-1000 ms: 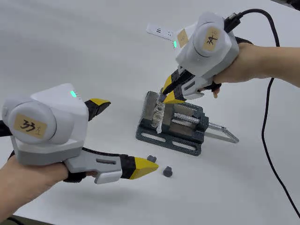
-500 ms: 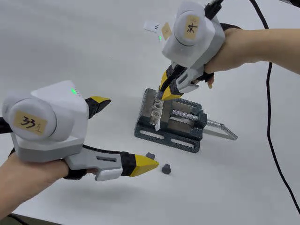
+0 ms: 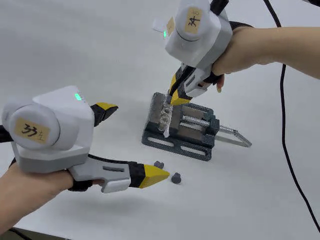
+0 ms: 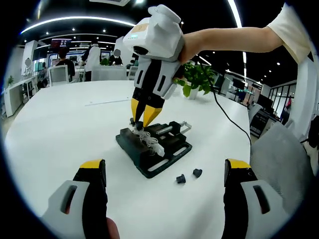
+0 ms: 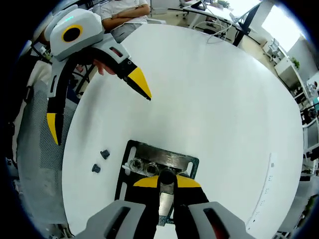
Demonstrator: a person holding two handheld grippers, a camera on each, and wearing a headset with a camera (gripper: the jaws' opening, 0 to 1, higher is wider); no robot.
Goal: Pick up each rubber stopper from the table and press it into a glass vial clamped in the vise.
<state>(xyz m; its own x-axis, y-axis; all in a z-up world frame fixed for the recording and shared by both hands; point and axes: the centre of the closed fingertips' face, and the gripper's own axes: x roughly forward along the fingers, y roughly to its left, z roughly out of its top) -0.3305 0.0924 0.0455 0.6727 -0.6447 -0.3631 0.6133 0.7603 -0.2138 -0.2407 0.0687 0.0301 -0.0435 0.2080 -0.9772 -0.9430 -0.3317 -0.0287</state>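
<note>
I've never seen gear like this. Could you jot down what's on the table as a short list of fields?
Left gripper: open, low over the table, beside two loose stoppers
Right gripper: shut on a rubber stopper, tips down over the glass vials
Vise: standing on the table, glass vials clamped in a row
Loose stoppers: on the table, apart from the vise
</note>
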